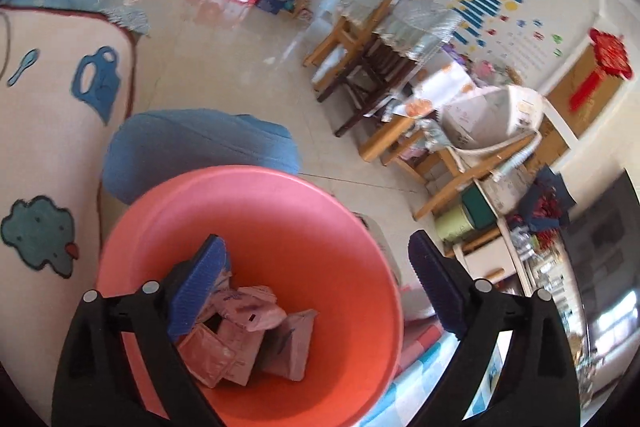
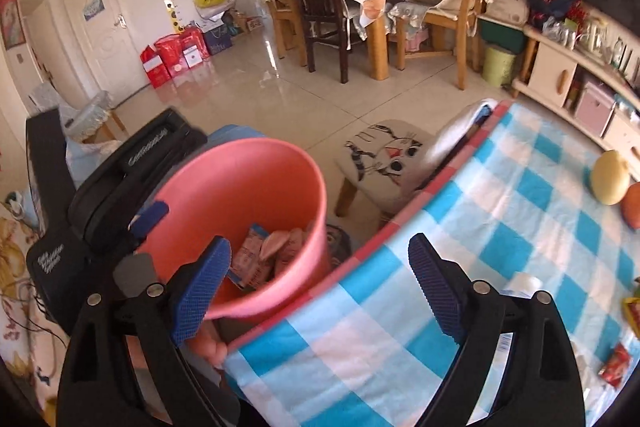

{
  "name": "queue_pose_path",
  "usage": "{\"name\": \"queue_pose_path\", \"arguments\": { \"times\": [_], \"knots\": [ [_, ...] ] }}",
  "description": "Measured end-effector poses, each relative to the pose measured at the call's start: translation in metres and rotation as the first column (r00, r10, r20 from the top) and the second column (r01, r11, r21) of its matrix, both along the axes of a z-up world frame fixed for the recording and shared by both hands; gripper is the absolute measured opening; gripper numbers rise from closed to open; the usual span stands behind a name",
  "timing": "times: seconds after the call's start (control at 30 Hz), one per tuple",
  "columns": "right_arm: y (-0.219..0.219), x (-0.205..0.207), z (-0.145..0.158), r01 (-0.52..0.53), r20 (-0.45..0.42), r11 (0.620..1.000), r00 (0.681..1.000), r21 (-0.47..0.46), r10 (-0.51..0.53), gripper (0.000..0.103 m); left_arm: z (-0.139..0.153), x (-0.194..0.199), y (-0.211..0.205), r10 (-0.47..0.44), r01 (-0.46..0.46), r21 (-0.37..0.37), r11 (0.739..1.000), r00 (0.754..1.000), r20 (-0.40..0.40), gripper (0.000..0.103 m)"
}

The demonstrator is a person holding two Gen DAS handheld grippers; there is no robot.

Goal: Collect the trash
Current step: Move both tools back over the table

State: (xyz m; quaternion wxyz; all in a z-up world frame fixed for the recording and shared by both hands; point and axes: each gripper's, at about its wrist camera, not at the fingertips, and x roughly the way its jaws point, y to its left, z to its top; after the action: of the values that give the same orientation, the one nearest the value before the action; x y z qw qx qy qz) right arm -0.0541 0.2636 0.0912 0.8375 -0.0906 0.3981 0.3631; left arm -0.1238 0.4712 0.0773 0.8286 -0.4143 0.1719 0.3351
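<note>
Left gripper (image 1: 316,291) stands with fingers spread, empty, above the round pink plastic bin (image 1: 280,211) holding crumpled pink wrappers (image 1: 244,339). Right gripper (image 2: 318,281) likewise apart, empty, over the blue-and-white checked tablecloth (image 2: 500,227), bin beside the table edge.

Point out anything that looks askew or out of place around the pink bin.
The pink bin looks tilted in the right wrist view, leaning toward the checked tablecloth with wrappers piled inside. A red wrapper lies on the cloth, uncollected. Nothing looks spilled or damaged.
</note>
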Motion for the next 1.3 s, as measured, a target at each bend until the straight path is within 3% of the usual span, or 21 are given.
{"name": "queue_pose_path", "arguments": {
  "times": [0.2, 0.4, 0.63, 0.83, 1.3],
  "knots": [
    [-0.031, -0.018, 0.001, 0.022, 0.133, 0.993, 0.991, -0.117, -0.006, 0.095, 0.013, 0.015, -0.036, -0.15, 0.136, 0.16, 0.978, 0.985, 0.081, 0.099],
    [-0.067, -0.039, 0.003, 0.085, 0.297, 0.971, 0.955, -0.225, -0.014, 0.098, 0.02, 0.028, -0.07, -0.324, 0.29, 0.217, 0.932, 0.935, 0.143, 0.099],
    [-0.111, -0.048, 0.007, 0.216, 0.413, 0.943, 0.906, -0.254, -0.096, 0.098, 0.032, 0.035, -0.109, -0.42, 0.354, 0.347, 0.868, 0.898, 0.134, 0.099],
    [-0.145, -0.046, 0.003, 0.287, 0.436, 0.929, 0.885, -0.234, -0.164, 0.098, 0.04, 0.041, -0.138, -0.505, 0.416, 0.438, 0.797, 0.857, 0.106, 0.099],
    [-0.216, -0.04, 0.007, 0.386, 0.427, 0.902, 0.861, -0.192, -0.277, 0.098, 0.039, 0.049, -0.197, -0.663, 0.561, 0.508, 0.653, 0.749, 0.025, 0.099]
  ]
}}
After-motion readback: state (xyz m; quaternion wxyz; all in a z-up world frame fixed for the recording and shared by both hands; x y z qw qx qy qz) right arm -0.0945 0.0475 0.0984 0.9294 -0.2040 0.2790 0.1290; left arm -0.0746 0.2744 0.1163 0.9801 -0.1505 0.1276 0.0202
